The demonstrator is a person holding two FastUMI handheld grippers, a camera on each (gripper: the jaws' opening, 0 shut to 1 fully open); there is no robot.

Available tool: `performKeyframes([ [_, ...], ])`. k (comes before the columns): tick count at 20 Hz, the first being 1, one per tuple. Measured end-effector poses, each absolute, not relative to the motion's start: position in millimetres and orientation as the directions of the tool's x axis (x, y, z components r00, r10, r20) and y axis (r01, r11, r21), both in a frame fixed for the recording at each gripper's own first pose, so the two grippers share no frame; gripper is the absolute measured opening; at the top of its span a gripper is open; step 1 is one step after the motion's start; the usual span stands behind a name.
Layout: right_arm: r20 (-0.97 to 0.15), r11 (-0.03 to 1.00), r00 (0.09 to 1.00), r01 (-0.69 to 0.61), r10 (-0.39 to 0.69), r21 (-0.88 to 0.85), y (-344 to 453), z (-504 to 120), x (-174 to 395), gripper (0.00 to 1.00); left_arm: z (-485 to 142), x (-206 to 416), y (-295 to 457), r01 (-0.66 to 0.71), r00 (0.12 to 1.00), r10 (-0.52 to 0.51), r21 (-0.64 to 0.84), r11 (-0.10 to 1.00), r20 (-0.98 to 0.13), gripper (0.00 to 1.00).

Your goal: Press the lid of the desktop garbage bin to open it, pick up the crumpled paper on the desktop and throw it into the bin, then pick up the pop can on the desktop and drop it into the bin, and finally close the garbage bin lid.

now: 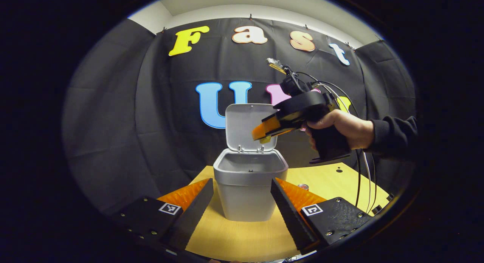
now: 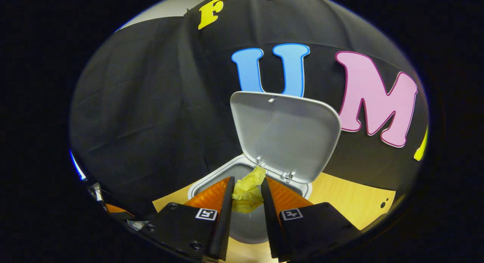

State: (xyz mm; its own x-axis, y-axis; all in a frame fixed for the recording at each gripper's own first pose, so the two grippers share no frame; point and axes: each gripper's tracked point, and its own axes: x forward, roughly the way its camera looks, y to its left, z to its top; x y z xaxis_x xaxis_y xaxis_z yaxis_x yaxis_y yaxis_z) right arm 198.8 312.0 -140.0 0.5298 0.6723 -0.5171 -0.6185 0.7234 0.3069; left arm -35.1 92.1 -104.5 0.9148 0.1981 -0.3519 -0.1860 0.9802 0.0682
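Paper: crumpled yellow paper ball (image 2: 247, 189), low centre of the right gripper view, pinched between the two fingers, hanging over the bin mouth.
Handling: judged very light, soft, springy; folds give under pressure, no risk of breakage; likely to cling to a pad on release, so a wide opening looks wise.
Hold: across the bulk of the wad, as now; a loose corner pokes up above the fingertips.
Right gripper (image 2: 247, 187): clamped on the paper from both sides; in the left gripper view (image 1: 264, 132), centre right, held by a hand (image 1: 340, 129) in a dark sleeve, tilted down over the bin.
Bin: small grey plastic desktop garbage bin (image 1: 245, 187), centre of the left gripper view, on a pale wooden desktop (image 1: 234, 236).
Lid: grey hinged lid (image 1: 245, 125), upright, fully raised behind the opening.
Left gripper (image 1: 242, 202): fingers spread wide, nothing between them, either side of the bin in the picture, apparently short of it.
Can: small round metal top (image 1: 303, 186) just right of the bin, probably the pop can; too hidden to be sure.
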Motion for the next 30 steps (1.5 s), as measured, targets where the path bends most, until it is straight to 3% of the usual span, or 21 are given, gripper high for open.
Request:
performKeyframes([
  [3,-0.513,0.71,0.518,-0.631,0.685,0.312,319,-140,196,0.49,-107,-38,99,-0.208,0.909,0.218,0.067,0.976,-0.356,1.0],
  [4,-0.512,0.711,0.521,-0.633,0.684,0.305,320,-140,196,0.39,-110,-44,103,-0.216,0.907,0.222,0.057,0.975,-0.358,1.0],
  [5,-0.514,0.714,0.524,-0.634,0.679,0.297,319,-141,196,0.55,-112,-47,104,-0.221,0.905,0.223,0.049,0.974,-0.363,1.0],
  [6,-0.52,0.72,0.528,-0.632,0.671,0.287,317,-143,197,0.48,-112,-48,103,-0.225,0.902,0.226,0.046,0.973,-0.367,1.0],
  [7,-0.525,0.724,0.531,-0.631,0.665,0.279,315,-144,198,0.64,-112,-48,103,-0.227,0.902,0.228,0.046,0.973,-0.367,1.0],
  [9,-0.532,0.731,0.536,-0.628,0.655,0.268,315,-150,200,0.73,-111,-47,102,-0.226,0.902,0.228,0.049,0.973,-0.366,1.0],
  [10,-0.534,0.737,0.544,-0.625,0.647,0.257,312,-155,201,0.86,-111,-47,101,-0.225,0.902,0.228,0.05,0.973,-0.366,1.0],
  [12,-0.534,0.749,0.561,-0.618,0.632,0.237,309,-157,203,1.0,-112,-46,100,-0.22,0.904,0.222,0.048,0.974,-0.367,1.0],
  [18,-0.494,0.813,0.66,-0.546,0.566,0.202,262,-145,219,0.98,-121,-33,86,-0.171,0.914,0.17,0.031,0.985,-0.369,1.0],
  [24,-0.447,0.91,0.796,-0.392,0.409,0.135,139,-148,230,0.98,-164,1,27,0.046,0.915,-0.041,0.002,0.999,-0.401,1.0],
  [30,-0.407,0.97,0.881,-0.235,0.242,0.068,25,-158,212,0.98,-210,39,-36,0.152,0.889,-0.16,-0.053,0.987,-0.429,1.0],
])
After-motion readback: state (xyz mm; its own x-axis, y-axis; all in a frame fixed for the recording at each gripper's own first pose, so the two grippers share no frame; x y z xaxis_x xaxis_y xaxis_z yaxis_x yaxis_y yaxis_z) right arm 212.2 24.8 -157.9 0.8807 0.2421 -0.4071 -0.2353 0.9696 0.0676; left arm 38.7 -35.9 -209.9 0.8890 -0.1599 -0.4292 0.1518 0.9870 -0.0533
